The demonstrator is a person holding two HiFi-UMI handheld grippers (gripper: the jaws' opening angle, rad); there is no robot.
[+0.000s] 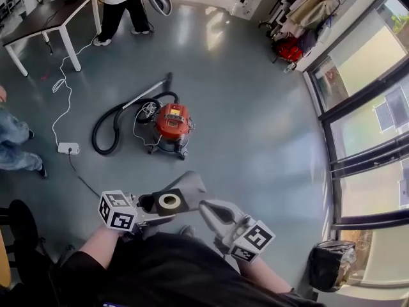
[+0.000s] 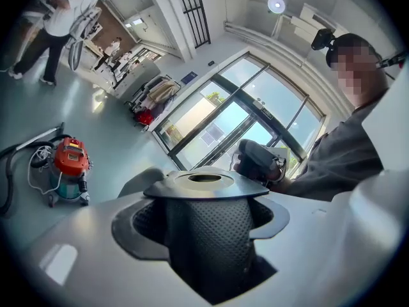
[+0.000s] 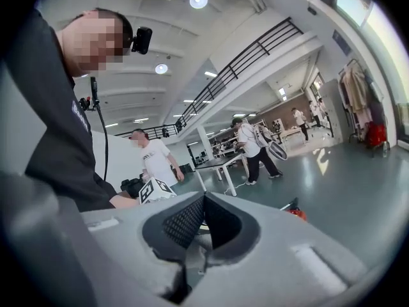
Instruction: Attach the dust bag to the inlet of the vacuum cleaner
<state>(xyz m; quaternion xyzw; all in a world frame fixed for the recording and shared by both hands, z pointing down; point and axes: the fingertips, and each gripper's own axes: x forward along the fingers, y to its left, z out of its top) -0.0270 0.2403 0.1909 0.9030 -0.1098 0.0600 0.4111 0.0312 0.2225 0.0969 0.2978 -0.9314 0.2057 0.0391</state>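
Observation:
The red vacuum cleaner (image 1: 172, 123) stands on the grey floor ahead, its black hose (image 1: 104, 128) looped to its left. My left gripper (image 1: 153, 204) is shut on the dust bag (image 1: 171, 200), gripping its black collar with the pale ring; the grey bag trails toward the vacuum. In the left gripper view the collar (image 2: 204, 183) lies flat across the pads of that gripper (image 2: 208, 203), and the vacuum (image 2: 69, 165) shows far off at the left. My right gripper (image 1: 208, 208) is shut and empty just right of the bag; its jaws (image 3: 203, 203) meet.
A white power strip (image 1: 68, 148) and its cable lie left of the hose. A table (image 1: 48, 19) and a standing person (image 1: 121, 5) are at the back left. Another person's legs (image 1: 16, 146) are at the left edge. A black rubbish bag (image 1: 332, 264) sits by the windows.

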